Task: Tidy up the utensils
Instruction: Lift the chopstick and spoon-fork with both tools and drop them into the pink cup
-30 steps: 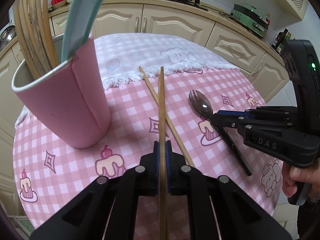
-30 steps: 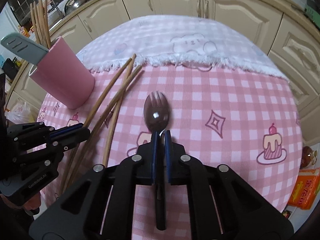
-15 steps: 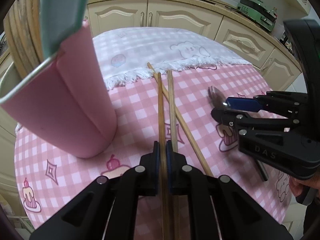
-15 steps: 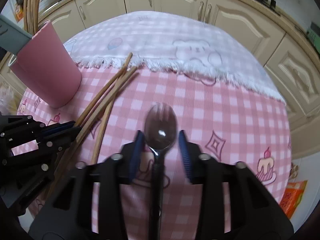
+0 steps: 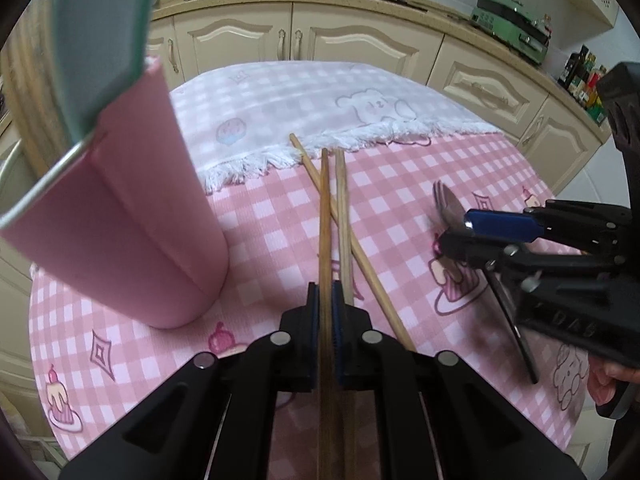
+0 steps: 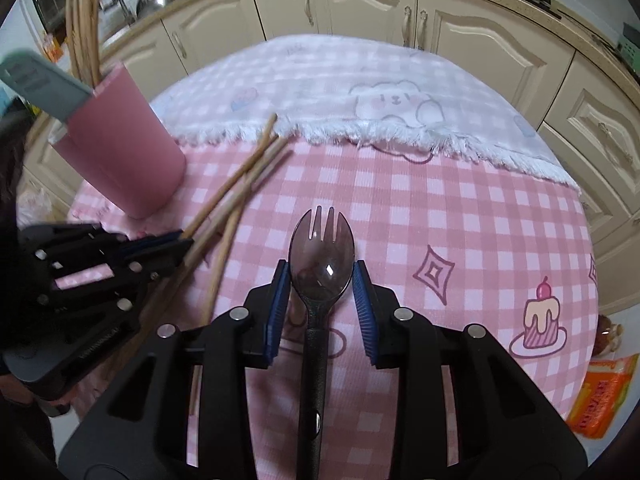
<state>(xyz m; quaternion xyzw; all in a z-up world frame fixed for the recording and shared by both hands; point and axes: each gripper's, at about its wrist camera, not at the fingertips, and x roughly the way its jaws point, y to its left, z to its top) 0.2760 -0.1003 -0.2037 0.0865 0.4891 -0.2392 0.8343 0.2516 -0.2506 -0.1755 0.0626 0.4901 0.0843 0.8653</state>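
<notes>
In the left wrist view, the left gripper (image 5: 325,300) is sitting at the bottom centre of the frame with its blue pads pressed together on a wooden chopstick (image 5: 325,216), pinching it along its length. Two more chopsticks (image 5: 341,208) are lying on the pink checked tablecloth (image 5: 280,208) just beside it, one crossing under at an angle. A pink cup (image 5: 132,216) is filling the left of the frame, with a pale green handle (image 5: 100,32) sticking out of it at the upper left.

In the right wrist view, the right gripper (image 6: 320,280) is reaching in from the bottom centre, its jaws spread apart. A dark spork (image 6: 321,256) is lying between the pads, its bowl in the gap and its tines pointing toward the top of the frame; the pads are standing just beside the bowl's edges, and whether they are touching it is unclear. Its black handle is running down toward the bottom edge. The cup is standing at the upper left of this view, holding several chopsticks upright.
</notes>
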